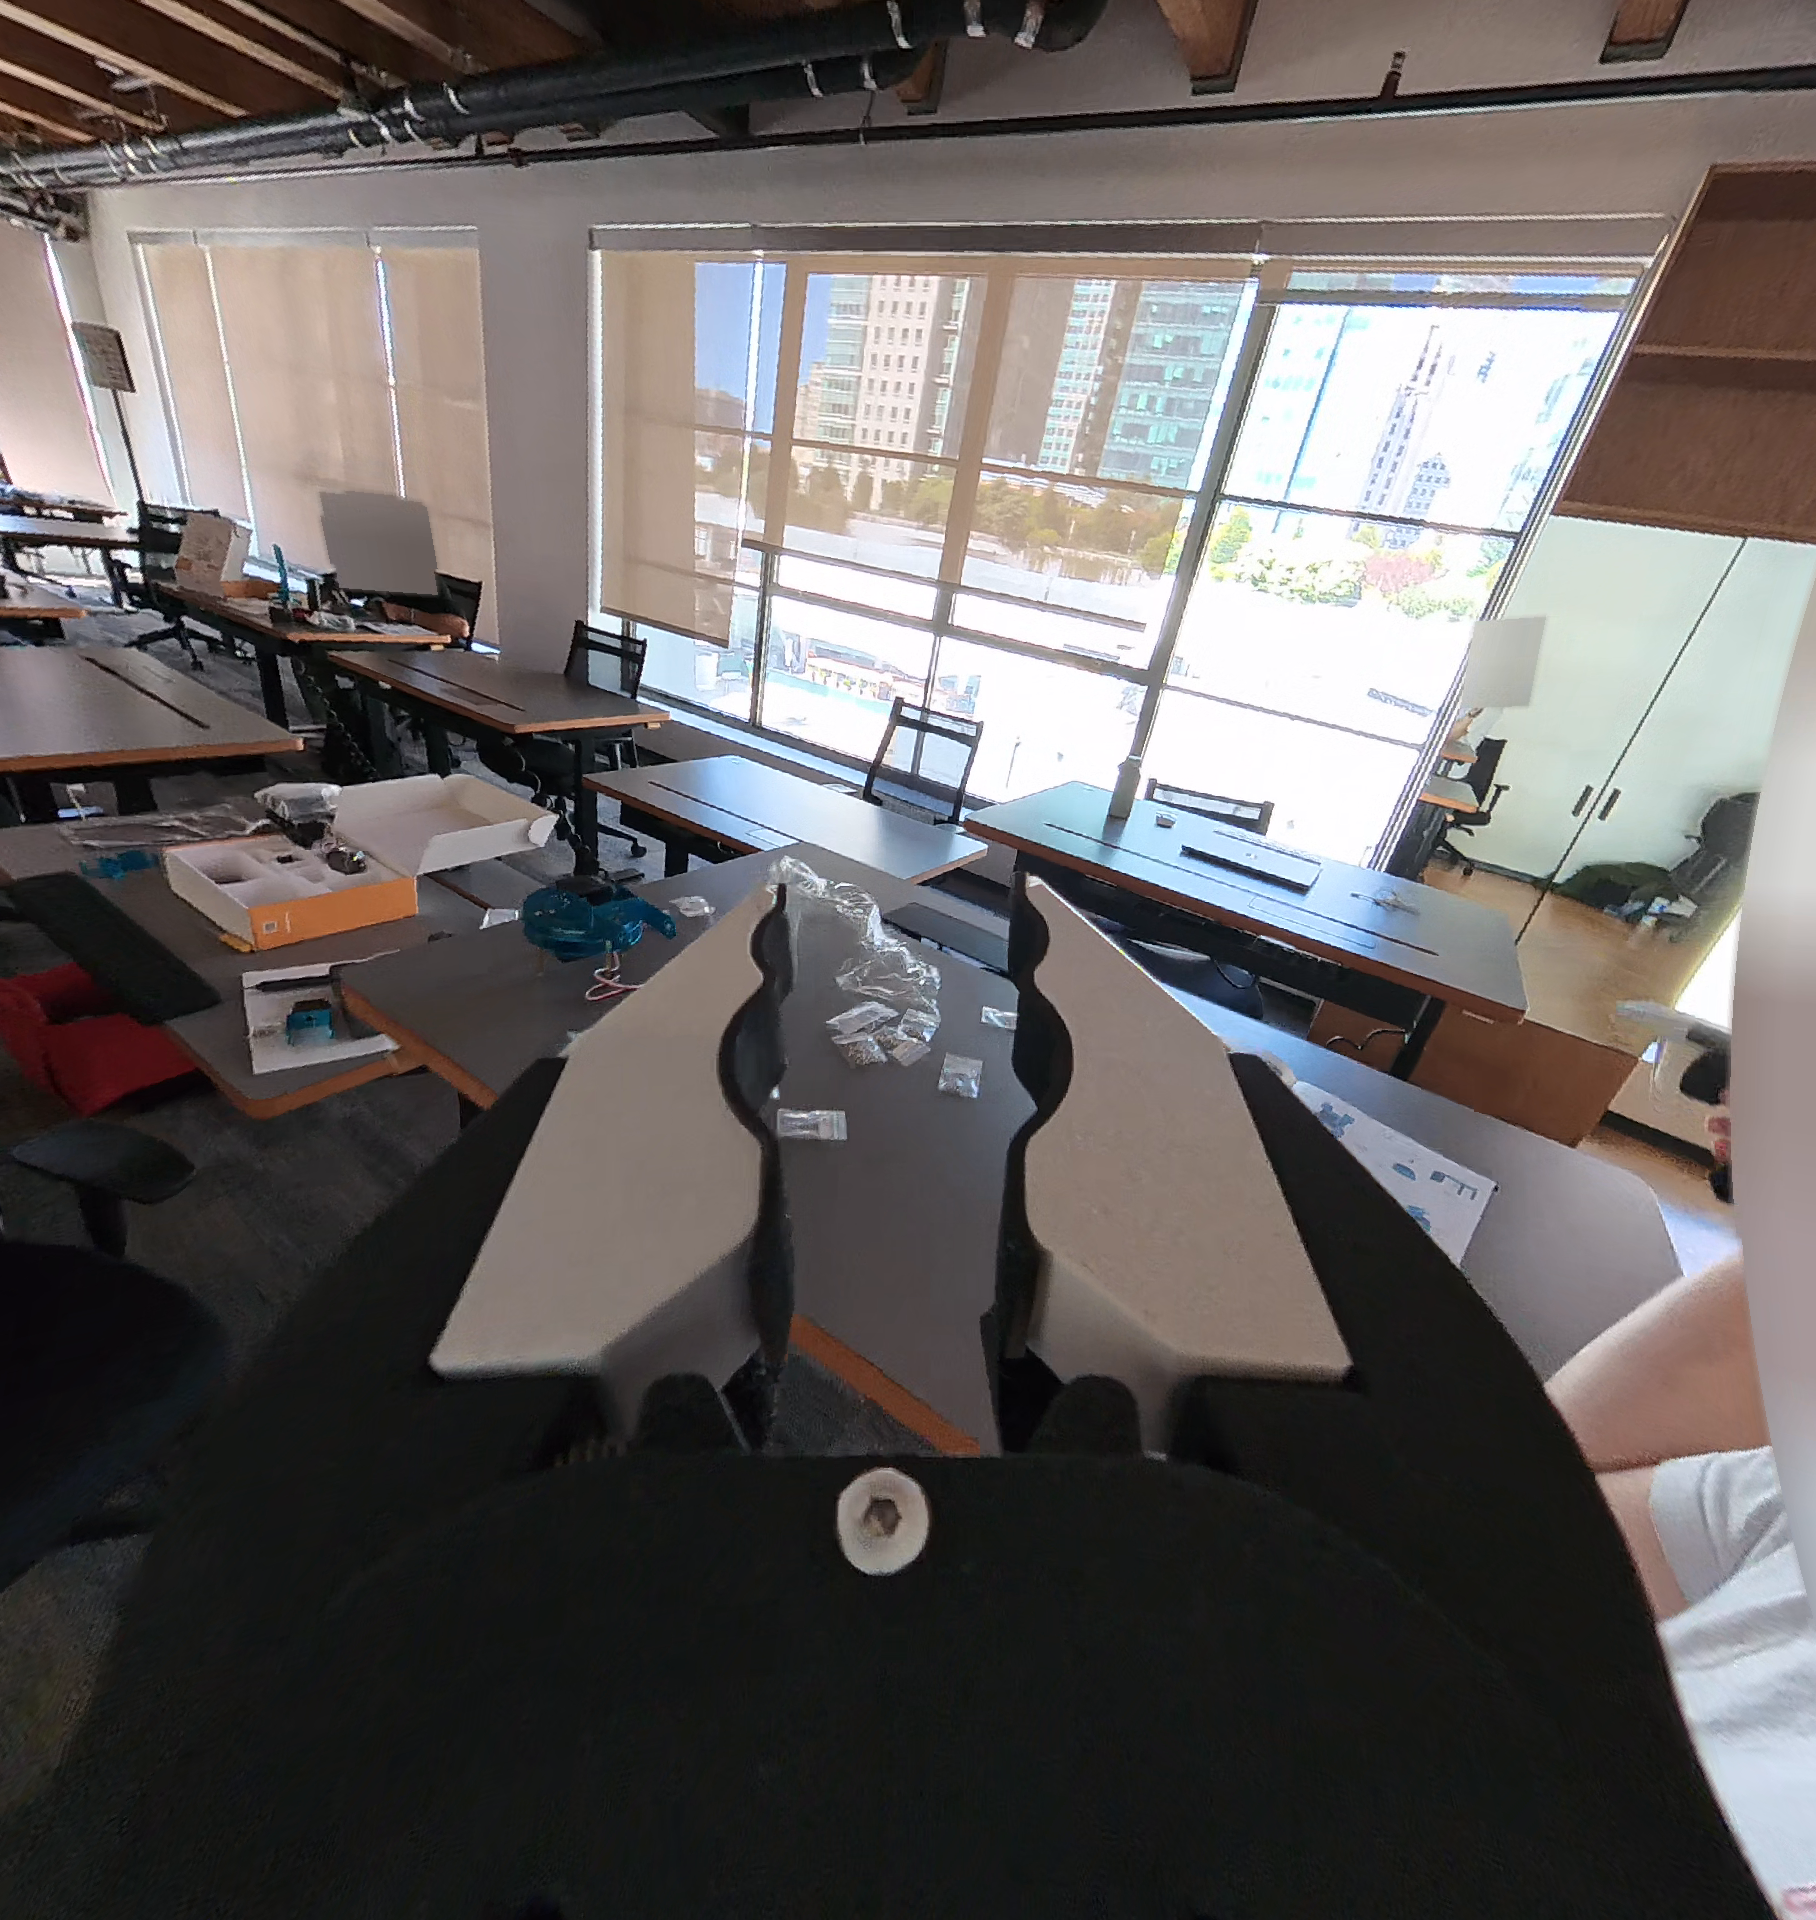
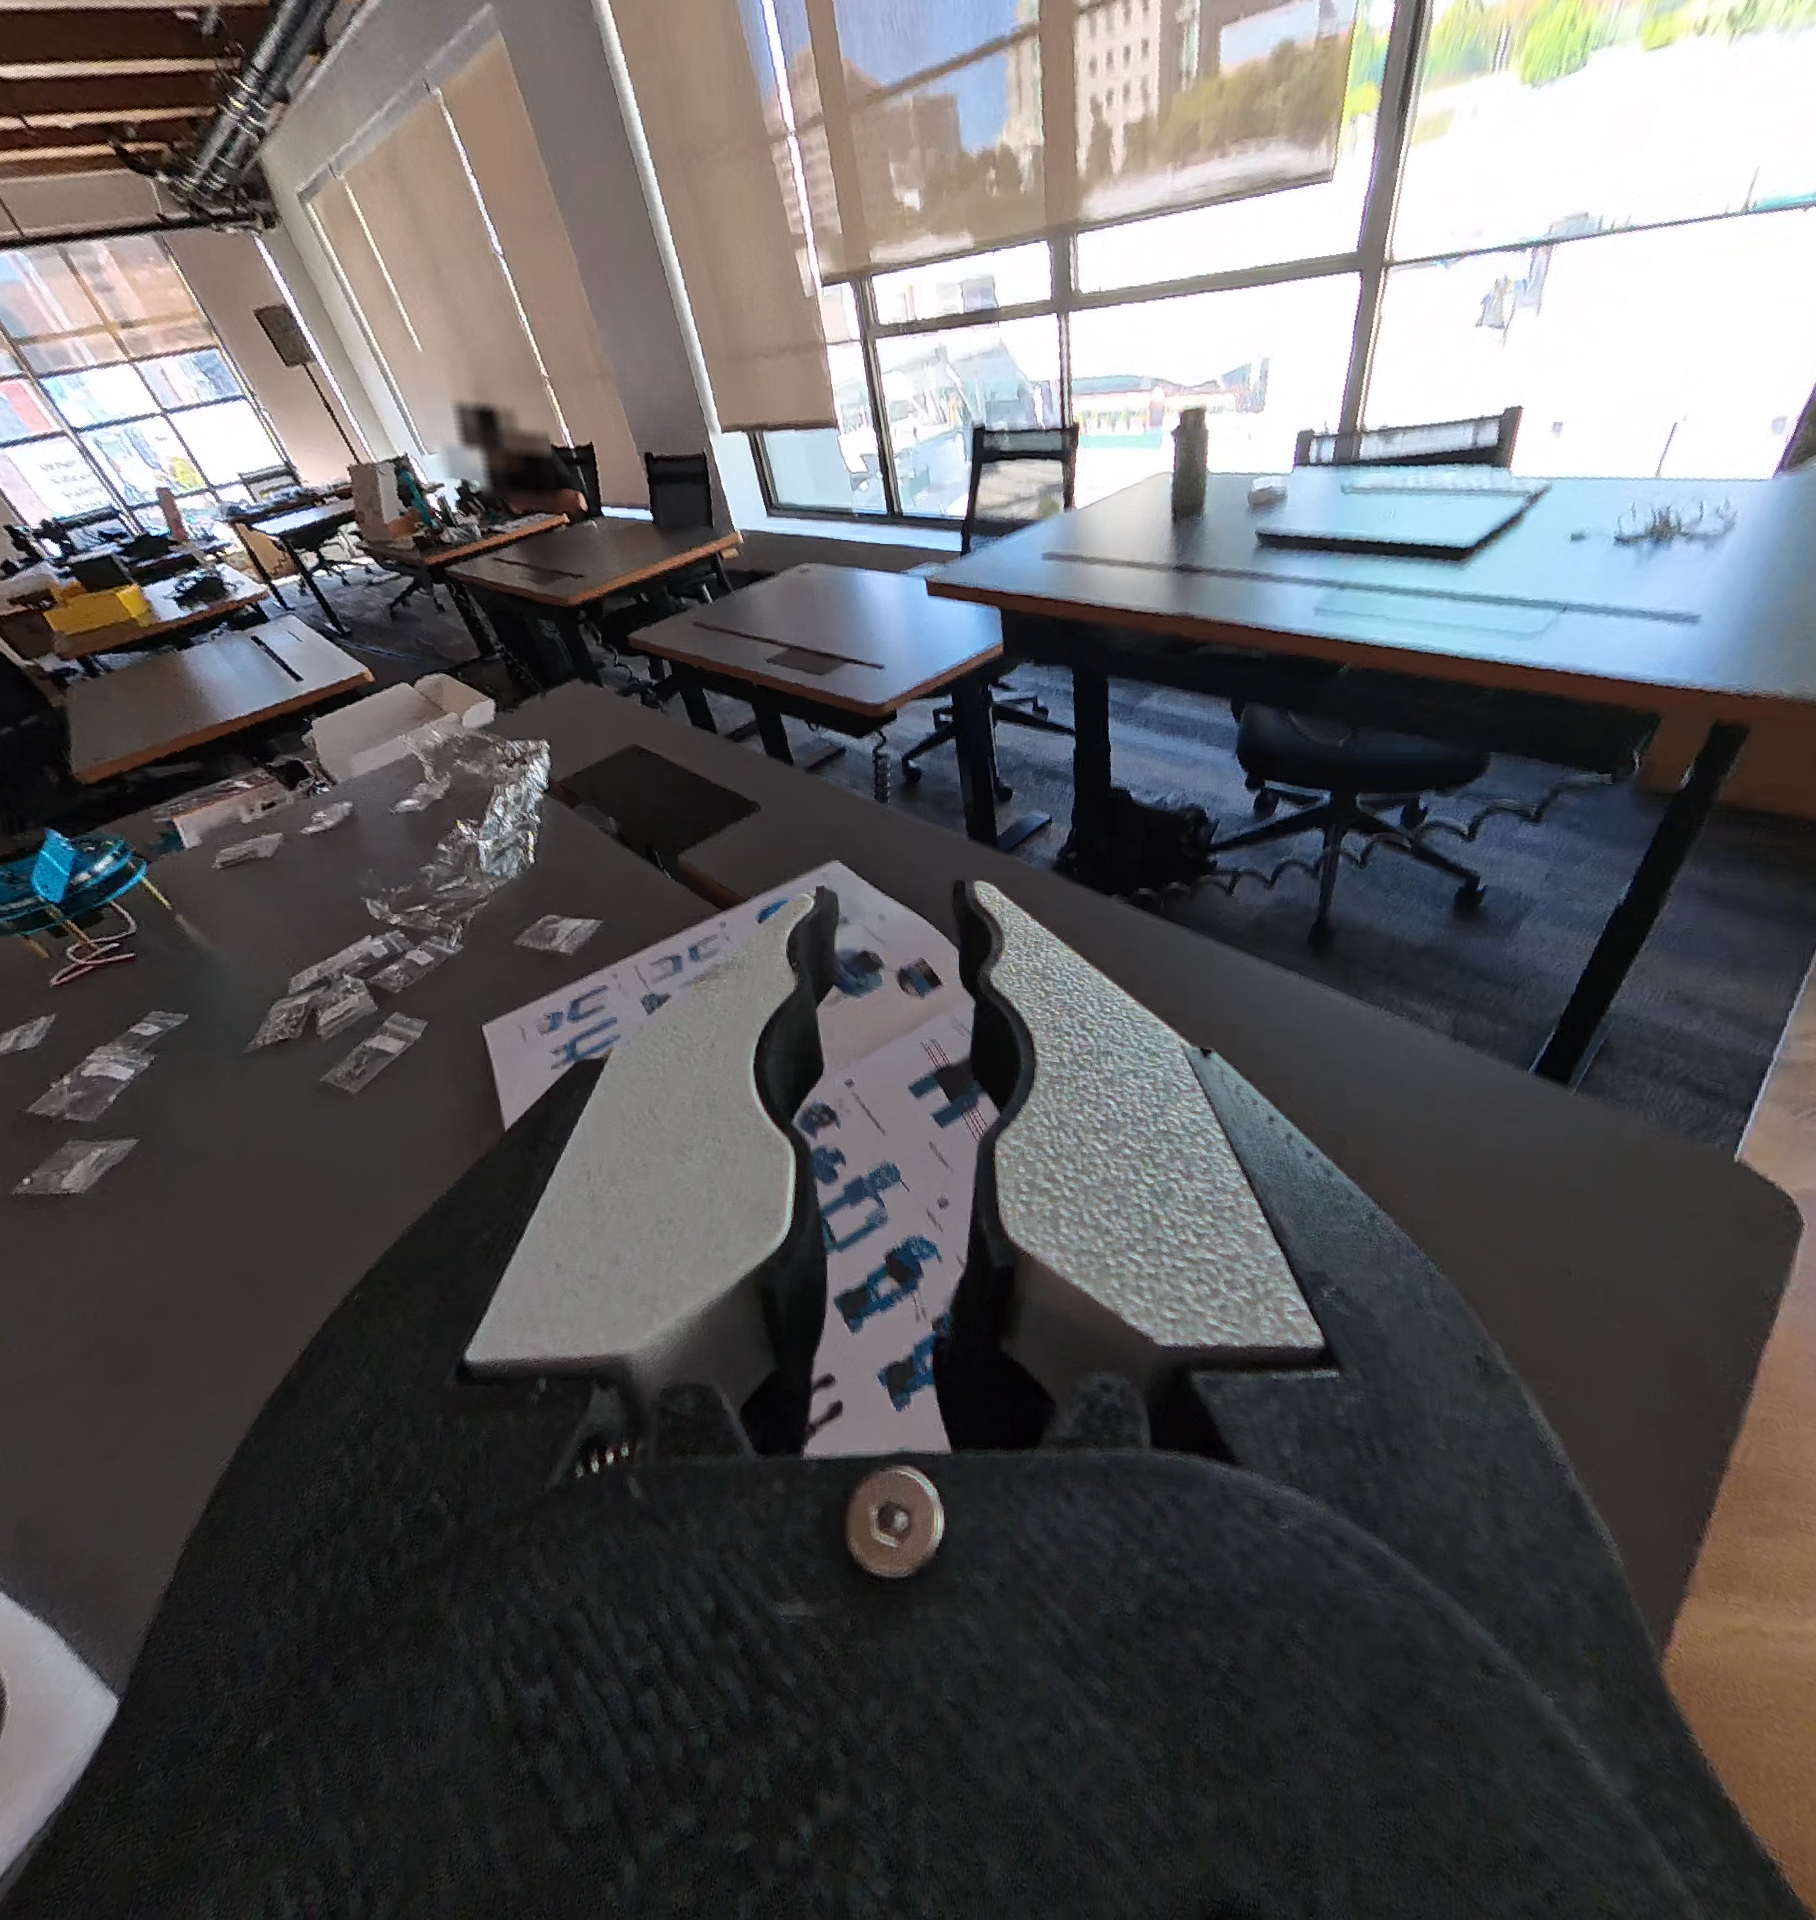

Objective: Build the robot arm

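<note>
The contents of the small clear plastic bags scattered on the dark grey desk are too small to make out, and the right gripper's body hides the lower part of the white instruction sheet with blue drawings. In the left wrist view that sheet is cut off behind the right finger. A pale blurred shape covers that view's right edge.

The left gripper hangs above the desk's near edge, level, jaws apart and empty, pointing toward the bags and a crumpled clear wrapper. The right gripper hovers low over the sheet, tilted down, jaws apart, holding nothing. A blue acrylic round assembly stands farther left.
</note>
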A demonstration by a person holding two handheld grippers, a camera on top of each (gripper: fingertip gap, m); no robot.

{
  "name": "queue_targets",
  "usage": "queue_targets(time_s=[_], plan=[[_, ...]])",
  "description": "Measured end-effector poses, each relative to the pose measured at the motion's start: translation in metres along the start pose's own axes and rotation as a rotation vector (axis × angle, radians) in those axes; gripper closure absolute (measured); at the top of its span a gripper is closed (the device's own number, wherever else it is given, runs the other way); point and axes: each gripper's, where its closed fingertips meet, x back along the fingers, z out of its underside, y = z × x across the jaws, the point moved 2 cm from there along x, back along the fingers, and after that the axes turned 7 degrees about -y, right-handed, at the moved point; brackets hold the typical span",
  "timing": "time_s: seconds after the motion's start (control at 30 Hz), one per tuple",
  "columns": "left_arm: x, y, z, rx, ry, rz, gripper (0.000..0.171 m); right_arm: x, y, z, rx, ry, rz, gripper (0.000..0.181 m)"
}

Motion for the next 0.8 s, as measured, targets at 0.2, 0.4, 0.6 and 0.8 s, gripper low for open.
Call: queue_targets(time_s=[0.2,0.4,0.6,0.8], plan=[[0.042,0.066,-0.003,-0.082,-0.011,-0.121,0.129,-0.015,0.104,-0.050,0.158,-0.139,-0.153,0.157],[0.089,0.187,0.022,-0.130,0.077,-0.239,0.130,0.011,0.277,-0.080,0.198,-0.528,-0.445,0.154],[0.116,0.344,0.044,-0.307,0.191,-0.318,0.129,0.014,0.359,-0.073,0.047,-0.663,-0.308,0.156],[0.087,0.498,0.039,-0.257,0.329,-0.280,0.131,0.025,0.445,-0.100,-0.197,-0.994,-0.240,0.167]])
